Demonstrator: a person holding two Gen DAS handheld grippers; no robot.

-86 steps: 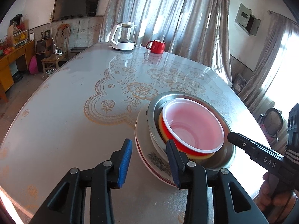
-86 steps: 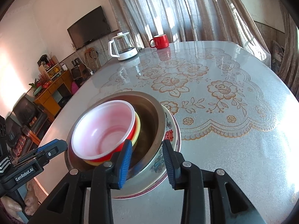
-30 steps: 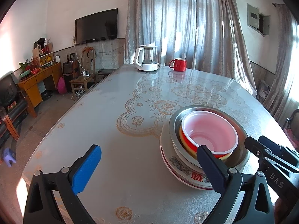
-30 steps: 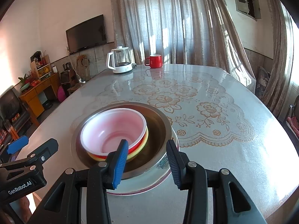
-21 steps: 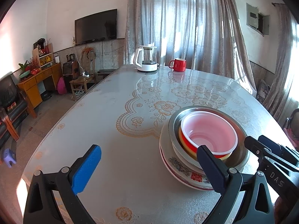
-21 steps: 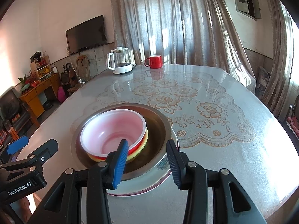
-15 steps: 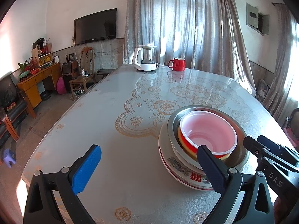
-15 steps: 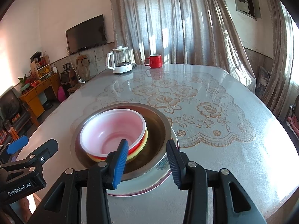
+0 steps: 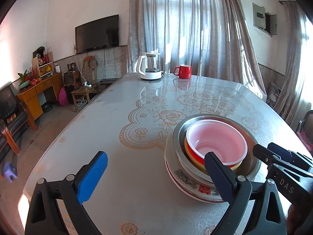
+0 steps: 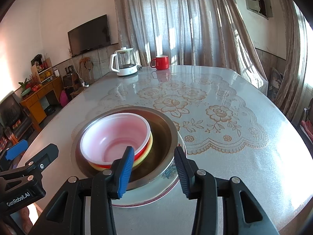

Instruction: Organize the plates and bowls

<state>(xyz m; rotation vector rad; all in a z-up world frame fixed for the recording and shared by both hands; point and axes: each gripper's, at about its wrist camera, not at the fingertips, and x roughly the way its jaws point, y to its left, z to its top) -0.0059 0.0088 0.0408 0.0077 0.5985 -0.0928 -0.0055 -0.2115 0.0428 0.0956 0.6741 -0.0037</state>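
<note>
A stack stands near the table's front edge: a patterned ceramic plate (image 9: 195, 186) at the bottom, a steel bowl (image 9: 252, 162) on it, then a yellow bowl (image 9: 186, 146) and a red bowl with a pink inside (image 9: 217, 141) on top. My left gripper (image 9: 156, 176) is wide open just left of the stack, its right finger in front of the stack's near rim, holding nothing. My right gripper (image 10: 153, 174) hovers over the near rim of the steel bowl (image 10: 164, 133), jaws apart and touching nothing. It also shows at the right edge of the left wrist view.
A glass kettle on a white base (image 9: 149, 66) and a red mug (image 9: 183, 71) stand at the far end of the oval table (image 9: 117, 117). The floor, a chair and cabinets lie off the table's left side. A hand holds each gripper at the near edge.
Since about three seconds ago both grippers have drawn back from the stack and the left jaws have spread wide. Over the last second nothing has visibly moved.
</note>
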